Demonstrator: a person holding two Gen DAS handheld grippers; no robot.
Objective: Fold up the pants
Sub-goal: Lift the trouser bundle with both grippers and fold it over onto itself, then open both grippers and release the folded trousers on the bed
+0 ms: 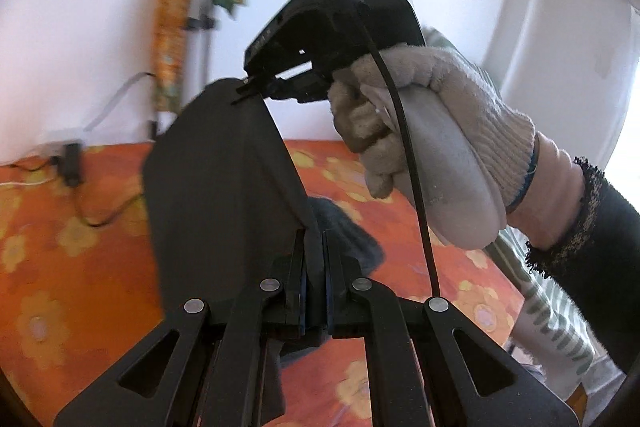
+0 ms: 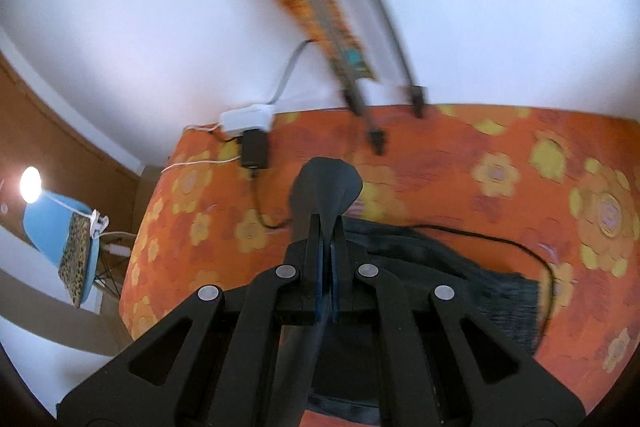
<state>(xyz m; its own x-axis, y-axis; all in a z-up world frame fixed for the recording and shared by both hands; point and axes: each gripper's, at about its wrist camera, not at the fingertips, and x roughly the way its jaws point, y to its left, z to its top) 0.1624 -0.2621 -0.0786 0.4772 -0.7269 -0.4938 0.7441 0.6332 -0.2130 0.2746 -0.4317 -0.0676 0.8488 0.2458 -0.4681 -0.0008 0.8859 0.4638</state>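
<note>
The bed [image 2: 460, 163] fills the lower half of both views; its cover is an orange fabric printed with yellow flowers, soft in outline because the frames are blurred. Behind it stands a plain white wall [image 2: 140, 7]. The pants [image 1: 216, 187] are dark, matte cloth: in the left wrist view a broad panel hangs in a rounded sheet from centre frame down to the bottom edge, lifted clear of the bed; in the right wrist view the remainder lies bunched on the cover at lower right, with a frayed-looking edge. A tripod [image 2: 360, 67] with grey legs and black clamps leans against the wall at upper centre. A white power strip [image 2: 248, 117] with a black adapter sits at the bed's far edge. The right hand [image 1: 432, 131], in a cream knit glove over a dark sleeve with a lace cuff, wraps the pale handle at right of the left wrist view, angled down toward frame centre. The left tongs [image 1: 316, 267] are pressed together on a fold of the pants. The right tongs [image 2: 327, 247] are likewise clamped, pinching a rounded tab of the same cloth.
</note>
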